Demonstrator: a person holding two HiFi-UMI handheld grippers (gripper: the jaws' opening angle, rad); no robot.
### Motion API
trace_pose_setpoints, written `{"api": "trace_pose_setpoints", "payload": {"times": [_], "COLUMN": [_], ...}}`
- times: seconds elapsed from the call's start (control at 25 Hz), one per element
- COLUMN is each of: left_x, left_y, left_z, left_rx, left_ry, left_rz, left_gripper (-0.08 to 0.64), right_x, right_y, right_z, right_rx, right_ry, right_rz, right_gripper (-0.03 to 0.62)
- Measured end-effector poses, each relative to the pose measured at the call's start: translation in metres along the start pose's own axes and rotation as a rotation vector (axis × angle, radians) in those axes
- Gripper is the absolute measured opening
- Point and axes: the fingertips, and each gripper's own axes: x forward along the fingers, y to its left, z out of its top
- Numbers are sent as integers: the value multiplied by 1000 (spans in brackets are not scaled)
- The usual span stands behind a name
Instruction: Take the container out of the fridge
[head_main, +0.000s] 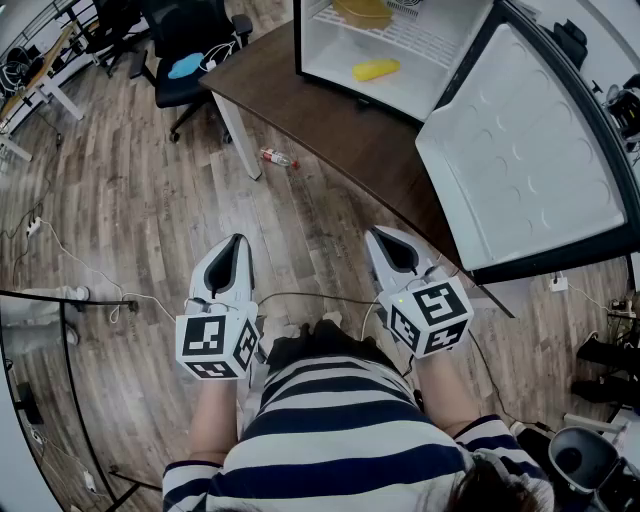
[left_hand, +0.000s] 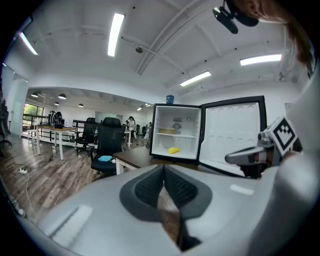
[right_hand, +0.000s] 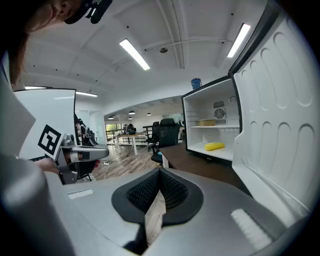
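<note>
A small white fridge (head_main: 400, 60) stands open on a brown table (head_main: 330, 130). On its shelf sits a yellowish container (head_main: 362, 10), seen tan in the left gripper view (left_hand: 167, 131) and in the right gripper view (right_hand: 205, 122). A yellow item (head_main: 375, 69) lies on the fridge floor. My left gripper (head_main: 236, 245) and right gripper (head_main: 383, 238) are held low near the person's body, well short of the fridge. Both point toward it, both are shut, and nothing is between the jaws.
The fridge door (head_main: 530, 150) swings out wide to the right, just beyond the right gripper. A black office chair (head_main: 190, 50) stands left of the table. A small bottle (head_main: 278, 157) and cables lie on the wooden floor.
</note>
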Motion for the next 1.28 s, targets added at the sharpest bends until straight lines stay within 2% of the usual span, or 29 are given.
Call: {"api": "trace_pose_setpoints", "payload": {"times": [0.36,0.6,0.76,1.12,1.28], "left_x": [7,14,21,39,45], "left_y": [-14,-16,-23,-33,-29], "left_z": [-11,-12,-12,-13,-15], "left_rx": [-17,-16,-19,-50,-59], "left_ry": [37,47,53,53,60], "left_rz": [-11,18,33,50,52], "left_gripper": [0,0,0,0,0], "right_x": [0,9,15,32,40], "right_y": [-12,-19,-30,-33,-35], "right_z": [1,-7,-9,-9,-5], "right_rx": [-1,-14,-50,-82,-90], "right_ry": [-10,20,36,34,33], "right_rz": [27,61,48,140,149], "right_gripper": [-5,-5,-5,-5,-3]}}
